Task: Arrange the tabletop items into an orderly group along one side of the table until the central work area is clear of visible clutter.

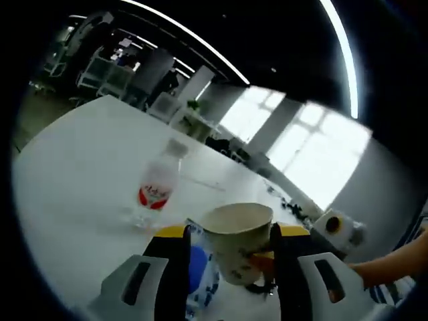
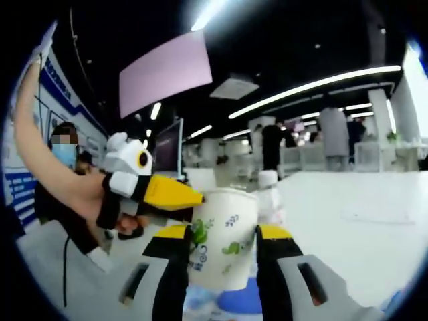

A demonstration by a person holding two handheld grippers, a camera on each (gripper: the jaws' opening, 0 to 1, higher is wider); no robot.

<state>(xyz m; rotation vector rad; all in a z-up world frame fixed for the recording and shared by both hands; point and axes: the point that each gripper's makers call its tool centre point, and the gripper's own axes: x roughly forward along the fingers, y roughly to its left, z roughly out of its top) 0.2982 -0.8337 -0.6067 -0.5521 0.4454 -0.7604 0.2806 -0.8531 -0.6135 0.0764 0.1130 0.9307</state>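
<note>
Left gripper view: paper cup (image 1: 237,237) between left gripper (image 1: 231,257) jaws | right gripper (image 2: 224,257) pinching cup | bottle (image 1: 157,187) beyond

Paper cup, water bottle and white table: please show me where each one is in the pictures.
paper cup (image 2: 224,237), right gripper view, on its printed side wall.
water bottle (image 1: 156,189), left gripper view, on its red label.
white table (image 1: 80,160), left gripper view, on a bare part of its top.

Your left tongs (image 1: 229,251) and right tongs (image 2: 224,251) meet from opposite sides, each pair of jaws set apart and closed against the same paper cup (image 2: 223,234), while your bare forearm (image 2: 47,167) stretches behind the left one.
</note>
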